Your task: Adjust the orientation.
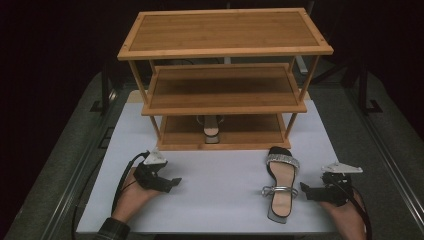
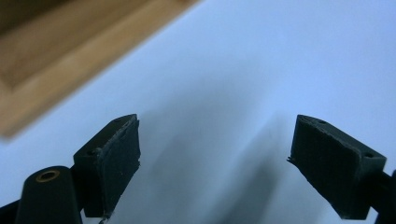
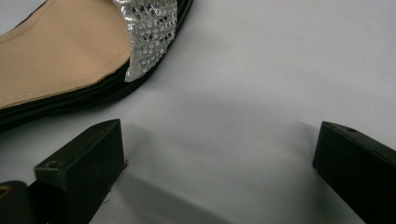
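Lying just left of the spread right tool [image 1: 303, 191], the sandal [image 1: 281, 182] touches neither jaw.

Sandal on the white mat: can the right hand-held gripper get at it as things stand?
Probably yes. The right hand-held gripper sits just beside the sandal, jaws open and empty, with bare white mat between them and nothing in the way.

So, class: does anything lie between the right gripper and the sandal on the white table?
Nothing visible does. The right gripper sits open just right of the sandal, with bare white table between its jaws and the shoe's sole edge. The right gripper view shows the same clear gap.
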Available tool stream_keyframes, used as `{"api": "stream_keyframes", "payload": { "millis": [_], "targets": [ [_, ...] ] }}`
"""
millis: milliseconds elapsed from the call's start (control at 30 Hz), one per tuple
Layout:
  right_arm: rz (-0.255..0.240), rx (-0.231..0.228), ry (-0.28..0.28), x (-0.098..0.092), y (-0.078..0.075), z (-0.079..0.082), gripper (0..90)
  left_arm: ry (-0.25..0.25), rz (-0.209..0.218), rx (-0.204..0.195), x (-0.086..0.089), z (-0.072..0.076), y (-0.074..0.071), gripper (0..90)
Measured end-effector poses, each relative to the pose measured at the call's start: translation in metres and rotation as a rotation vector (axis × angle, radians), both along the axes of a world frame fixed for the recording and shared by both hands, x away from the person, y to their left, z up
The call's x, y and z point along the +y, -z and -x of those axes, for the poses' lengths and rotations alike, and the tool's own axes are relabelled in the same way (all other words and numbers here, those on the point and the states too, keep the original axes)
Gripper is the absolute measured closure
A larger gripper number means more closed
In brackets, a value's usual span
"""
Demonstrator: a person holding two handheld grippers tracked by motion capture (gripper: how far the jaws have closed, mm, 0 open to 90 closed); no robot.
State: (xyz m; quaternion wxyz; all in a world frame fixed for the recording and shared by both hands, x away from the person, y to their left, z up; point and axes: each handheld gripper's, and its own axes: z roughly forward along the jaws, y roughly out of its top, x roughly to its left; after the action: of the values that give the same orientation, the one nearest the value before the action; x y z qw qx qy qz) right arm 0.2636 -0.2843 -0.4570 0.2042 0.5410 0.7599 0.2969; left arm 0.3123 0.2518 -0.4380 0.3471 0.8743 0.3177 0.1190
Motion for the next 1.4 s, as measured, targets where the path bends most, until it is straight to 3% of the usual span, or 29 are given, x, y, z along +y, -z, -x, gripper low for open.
{"api": "stream_keyframes", "payload": {
  "millis": [100,133,200,233,267,300,333,367,400,467,667,833,867,1000,1300,1400],
  "targets": [
    [0.003,0.020,0.004,0.000,-0.002,-0.001,5.1,-0.005,-0.005,0.017,0.007,0.008,0.003,14.1],
    [0.008,0.037,0.006,-0.001,-0.007,-0.001,15.8,-0.014,-0.016,0.025,0.013,0.015,0.007,14.0],
    [-0.002,0.040,0.000,-0.002,-0.009,-0.001,19.6,-0.019,-0.008,0.007,0.017,0.021,0.009,13.5],
    [-0.029,0.044,-0.004,-0.004,-0.011,-0.001,21.8,-0.021,-0.006,0.003,0.020,0.025,0.009,13.5],
    [-0.056,0.029,-0.012,-0.005,-0.016,0.000,30.3,-0.028,-0.004,-0.007,0.025,0.031,0.010,13.5],
    [-0.056,0.029,-0.012,-0.005,-0.016,0.000,30.3,-0.028,-0.004,-0.007,0.025,0.031,0.010,13.5],
    [-0.084,-0.007,-0.034,-0.005,-0.022,0.002,35.7,-0.031,0.007,-0.032,0.029,0.037,0.012,13.5],
    [-0.084,-0.007,-0.034,-0.005,-0.022,0.002,35.7,-0.031,0.007,-0.032,0.029,0.037,0.012,13.4],
    [-0.128,-0.028,-0.053,-0.002,-0.027,0.003,37.6,-0.046,0.023,-0.047,0.033,0.040,0.014,13.3],
    [-0.142,-0.031,-0.059,-0.001,-0.028,0.003,37.8,-0.054,0.016,-0.051,0.035,0.041,0.014,13.2],
    [-0.184,-0.001,-0.094,0.012,-0.026,-0.016,45.3,-0.058,0.021,-0.043,0.035,0.040,0.014,13.0],
    [-0.178,0.018,-0.108,0.019,-0.021,-0.028,52.1,-0.060,0.022,-0.043,0.036,0.040,0.014,13.2],
    [-0.172,0.023,-0.108,0.021,-0.019,-0.034,60.9,-0.059,0.020,-0.043,0.035,0.040,0.014,13.2],
    [-0.153,0.016,-0.122,0.024,-0.021,-0.040,69.1,-0.062,0.025,-0.043,0.035,0.040,0.014,13.3],
    [-0.169,-0.028,-0.179,0.035,-0.030,-0.041,77.9,-0.060,0.022,-0.041,0.035,0.040,0.014,13.2],
    [-0.174,-0.039,-0.237,0.052,-0.035,-0.049,78.5,-0.063,0.025,-0.043,0.035,0.040,0.014,13.2]
  ]
}}
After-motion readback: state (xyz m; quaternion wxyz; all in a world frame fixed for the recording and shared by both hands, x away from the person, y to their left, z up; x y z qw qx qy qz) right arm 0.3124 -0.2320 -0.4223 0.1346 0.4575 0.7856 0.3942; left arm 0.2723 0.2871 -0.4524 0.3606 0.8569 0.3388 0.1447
